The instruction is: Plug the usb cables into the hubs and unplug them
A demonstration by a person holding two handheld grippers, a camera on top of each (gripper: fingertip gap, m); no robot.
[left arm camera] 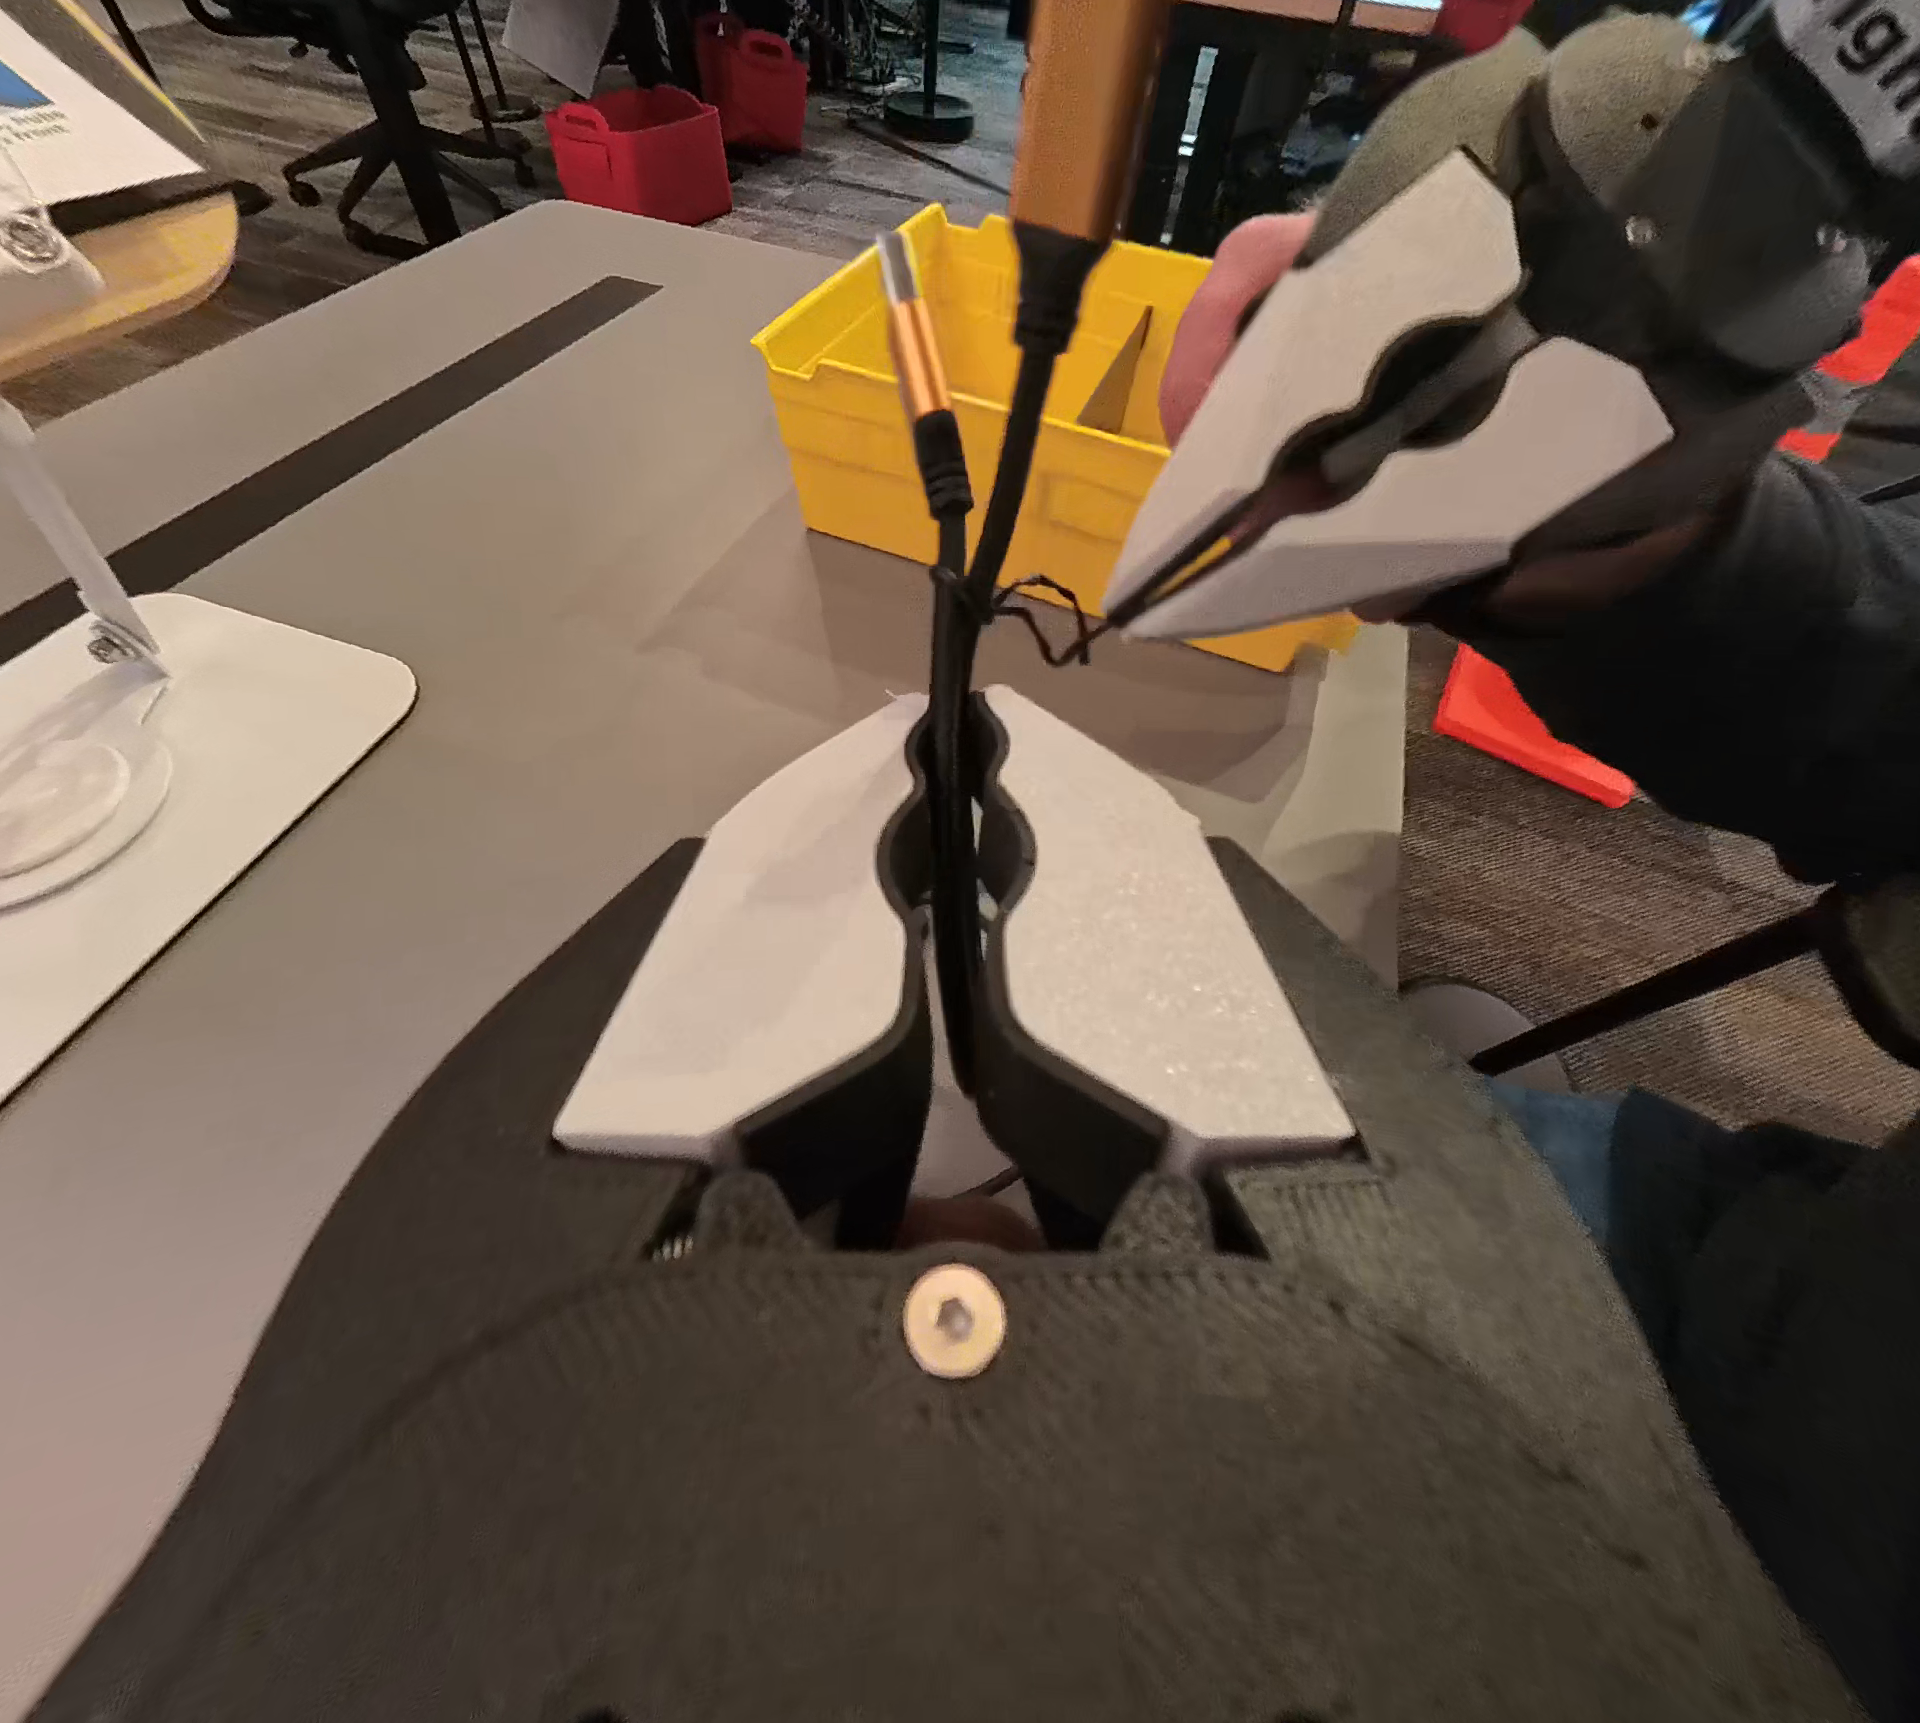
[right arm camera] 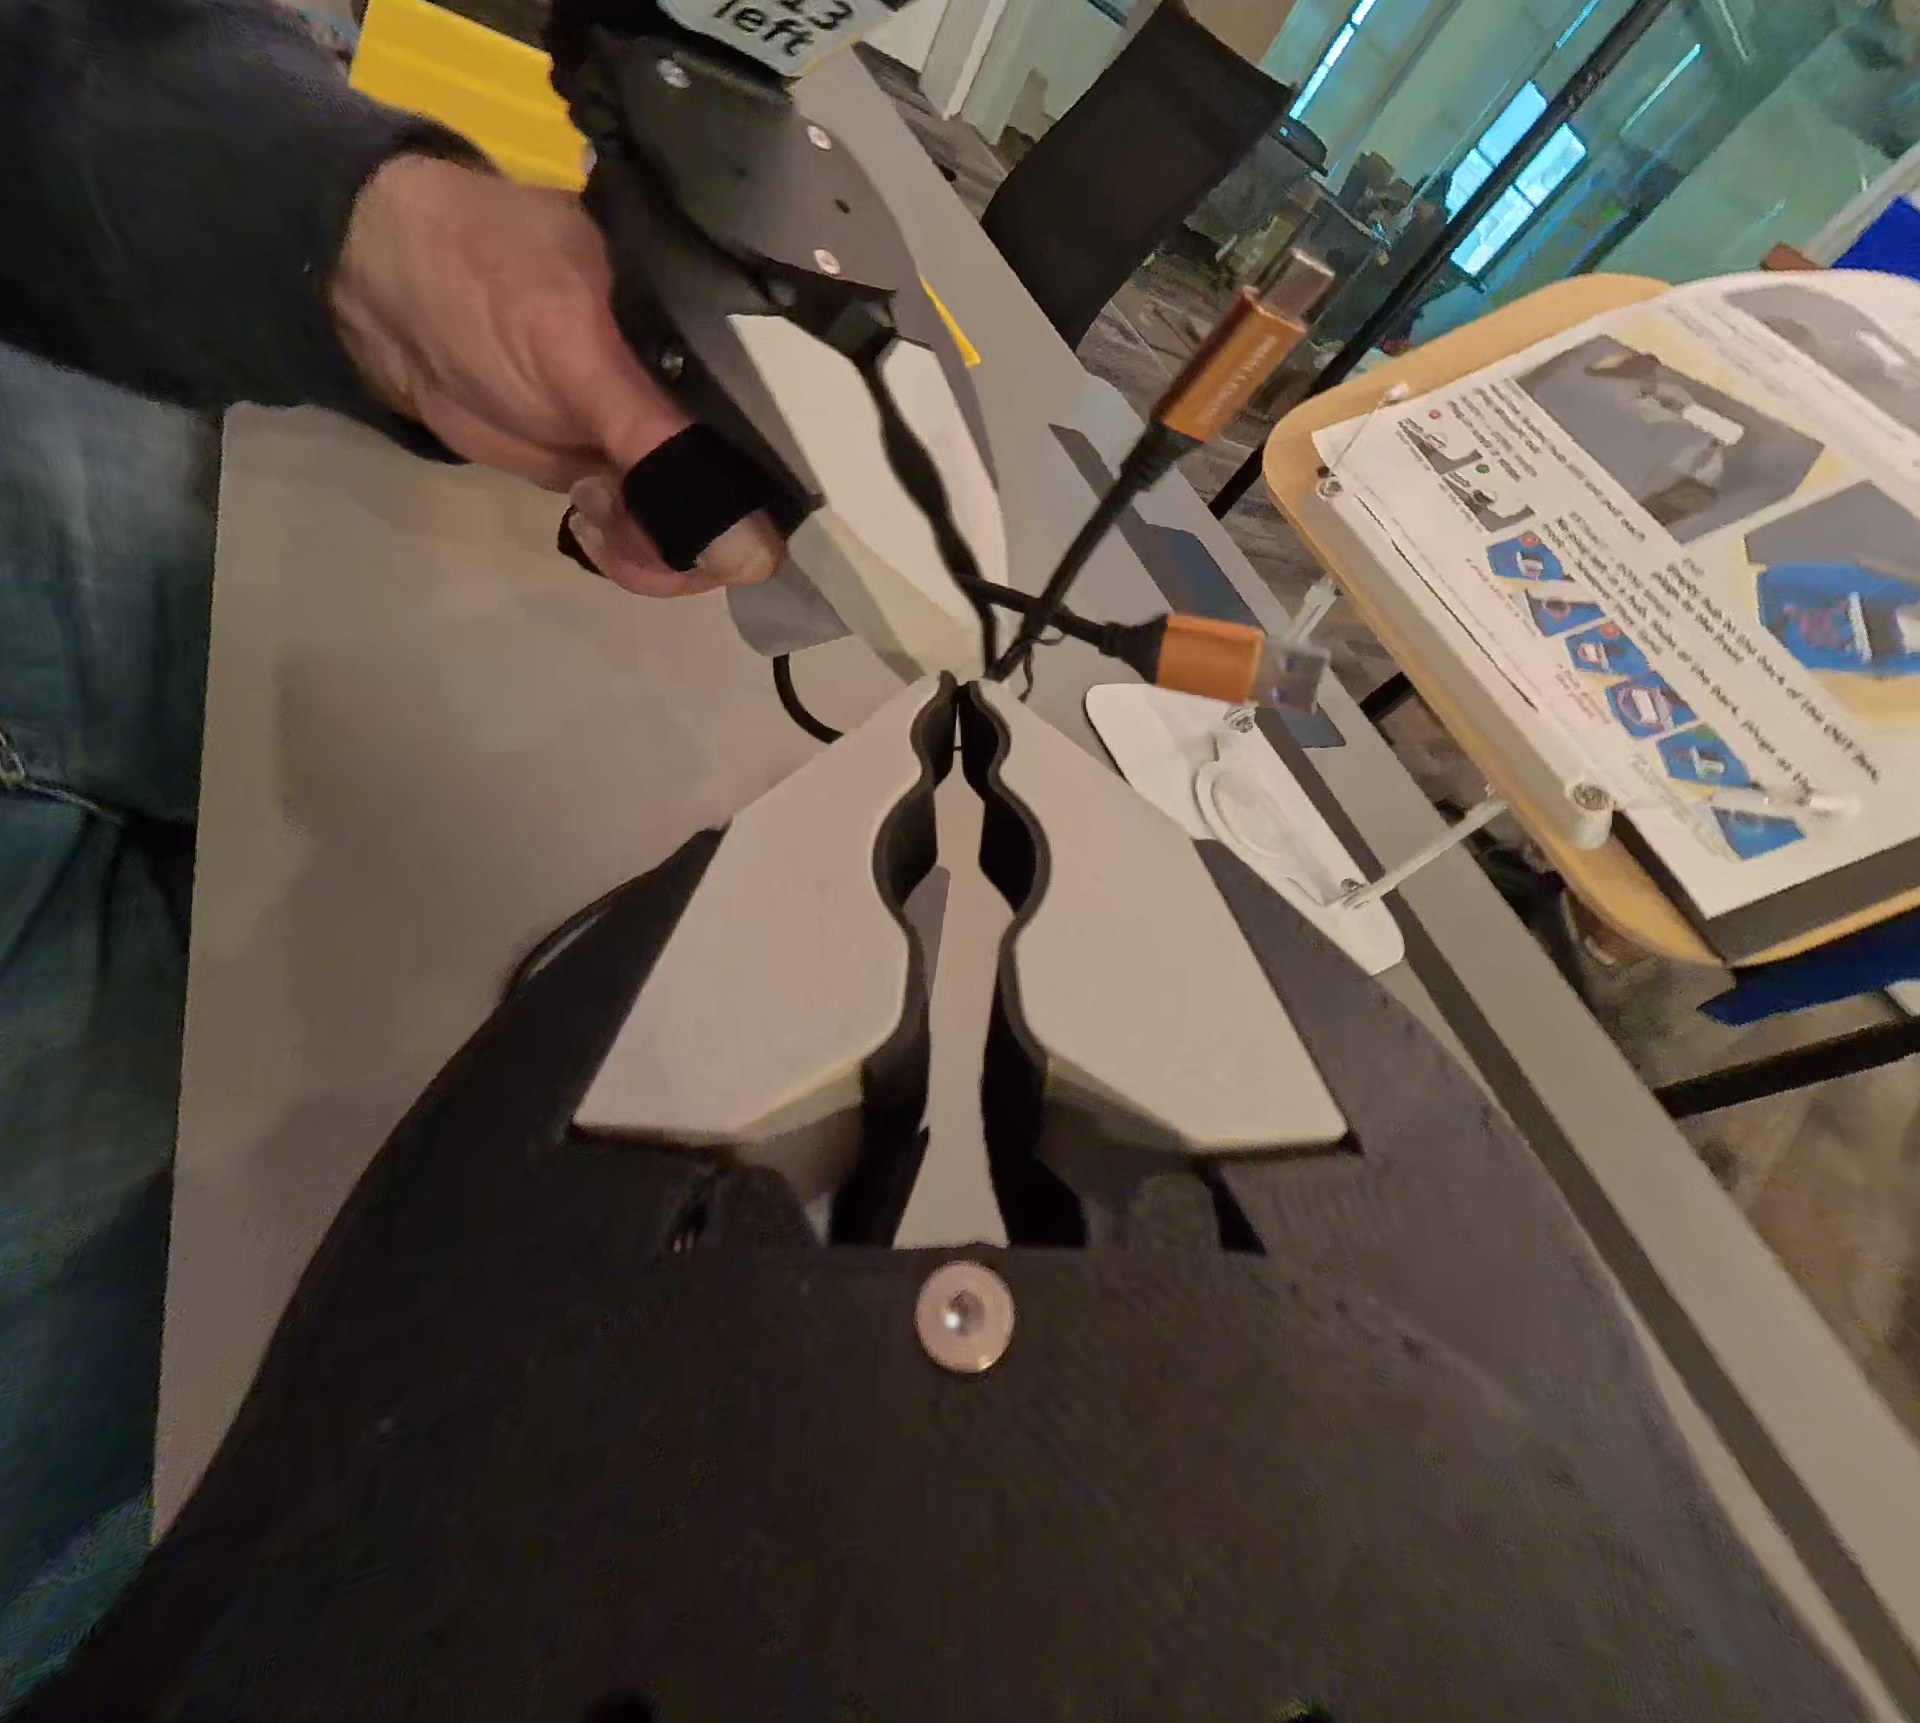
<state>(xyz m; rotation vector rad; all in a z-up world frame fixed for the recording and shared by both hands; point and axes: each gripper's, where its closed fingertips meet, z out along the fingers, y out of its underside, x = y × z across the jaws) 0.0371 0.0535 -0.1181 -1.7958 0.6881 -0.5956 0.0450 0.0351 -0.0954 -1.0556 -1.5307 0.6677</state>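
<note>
Two black USB cables [left arm camera: 951, 842] run side by side through my left gripper [left arm camera: 951, 702], which is shut on them above the grey table [left arm camera: 520, 582]. Their orange plugs stick up past the fingertips: a big near one [left arm camera: 1081, 84] and a thin one [left arm camera: 920, 354]. A thin black twist tie [left arm camera: 1049, 634] wraps the cables just beyond the tips. My right gripper [left arm camera: 1117, 624] comes in from the right, shut on the tie's loose end. In the right wrist view my right gripper [right arm camera: 961, 691] meets the left gripper [right arm camera: 961, 650] tip to tip, with both plugs [right arm camera: 1231, 364] [right arm camera: 1210, 655] fanning out. No hub is in view.
A yellow divided bin [left arm camera: 935, 426] stands on the table behind the cables. A white stand base [left arm camera: 208, 790] sits at the left. A board with a printed instruction sheet [right arm camera: 1662, 582] sits beside the table. Red bins [left arm camera: 639, 151], chairs and desks fill the room beyond. Left and right tips are no more than a few centimetres apart.
</note>
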